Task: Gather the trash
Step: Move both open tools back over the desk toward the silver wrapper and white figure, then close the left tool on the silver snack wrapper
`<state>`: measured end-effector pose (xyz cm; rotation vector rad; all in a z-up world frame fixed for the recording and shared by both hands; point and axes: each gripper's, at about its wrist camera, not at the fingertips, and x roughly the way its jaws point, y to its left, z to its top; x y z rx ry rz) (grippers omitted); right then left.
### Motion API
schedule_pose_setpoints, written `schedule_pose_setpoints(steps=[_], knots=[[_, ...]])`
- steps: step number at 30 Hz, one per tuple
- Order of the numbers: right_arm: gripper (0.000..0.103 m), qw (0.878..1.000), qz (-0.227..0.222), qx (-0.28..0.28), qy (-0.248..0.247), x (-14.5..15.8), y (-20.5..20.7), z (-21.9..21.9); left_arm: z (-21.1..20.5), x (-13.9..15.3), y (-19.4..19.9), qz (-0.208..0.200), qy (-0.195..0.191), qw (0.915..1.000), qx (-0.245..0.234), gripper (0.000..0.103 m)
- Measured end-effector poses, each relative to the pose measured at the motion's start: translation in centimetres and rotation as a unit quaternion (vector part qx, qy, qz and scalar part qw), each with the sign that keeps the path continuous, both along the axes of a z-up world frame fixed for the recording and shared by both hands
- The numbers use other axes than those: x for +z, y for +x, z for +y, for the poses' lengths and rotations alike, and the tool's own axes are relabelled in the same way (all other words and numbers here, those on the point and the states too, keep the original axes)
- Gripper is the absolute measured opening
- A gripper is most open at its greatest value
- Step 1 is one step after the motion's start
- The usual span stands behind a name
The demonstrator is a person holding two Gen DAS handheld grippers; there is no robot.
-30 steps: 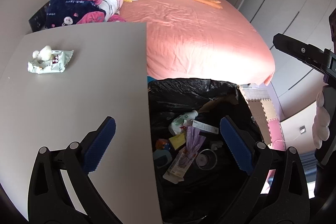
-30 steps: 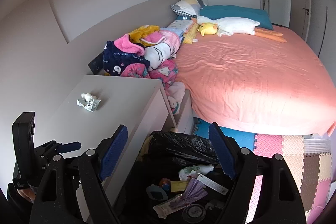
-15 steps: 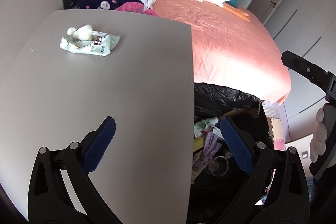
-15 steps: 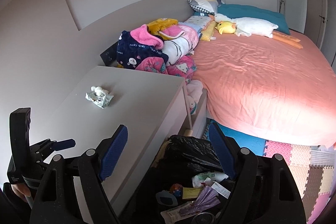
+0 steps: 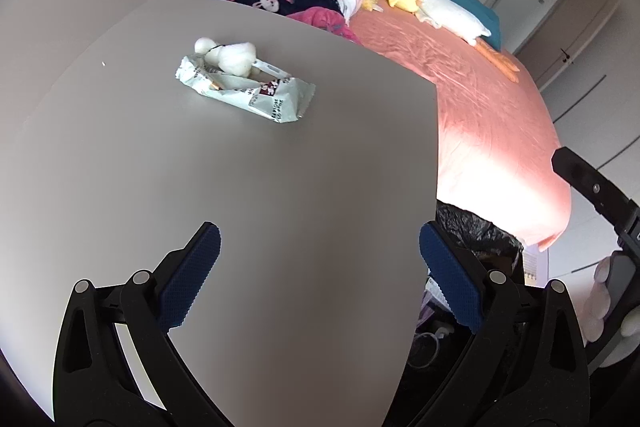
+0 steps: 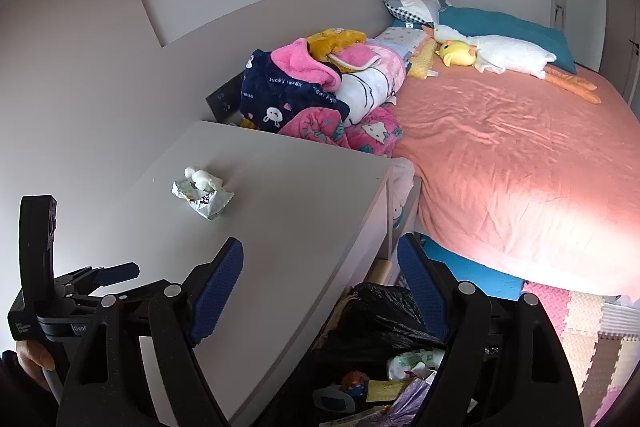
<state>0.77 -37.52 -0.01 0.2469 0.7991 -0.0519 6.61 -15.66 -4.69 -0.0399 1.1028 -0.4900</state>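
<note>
A: While the left hand-held gripper hovers over the near part of the worktop, its blue pads spread wide and nothing between them, what is it lined up on?

B: The crumpled wrapper with a white tissue wad lying on top of it, toward the far left part of the worktop and well apart from the fingertips. Nothing else lies on that surface.

A: And the right hand-held gripper?

B: Also open and empty, held above the near right edge of the worktop, over the bin lined with a black bag. The bin stands on the floor against that edge, with bottles and packets already in it. I'd judge the step in hand to be the left one's reach.

A: How should it be done well?

B: Come in low, with one pad on each side of the wrapper's long body, and close across the narrow width. The wad only rests loose on top, so a grip set high may catch it alone, or knock it off. Pinching both together looks best.

A: Any risk?

B: The film is thin and flat against the worktop; a pad could slide over it. Tilt the tips down so one finger gets under a raised, crinkled edge.
</note>
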Motion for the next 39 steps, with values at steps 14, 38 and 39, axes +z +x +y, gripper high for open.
schedule_pose_setpoints(steps=[14, 38, 39], knots=[[0.08, 1.0, 0.008, 0.016, 0.018, -1.3, 4.7, 0.8, 2.4, -0.9, 7.3, 0.037, -0.022, 0.9933, 0.108, 0.096], [0.08, 0.999, 0.015, 0.025, 0.021, -2.5, 9.8, 2.7, 0.9, -4.8, 15.0, 0.09, 0.058, 0.9802, 0.166, 0.065], [0.08, 0.999, 0.016, 0.027, 0.02, -2.6, 10.1, 2.9, 1.1, -4.8, 15.0, 0.087, 0.06, 0.9806, 0.165, 0.061]])
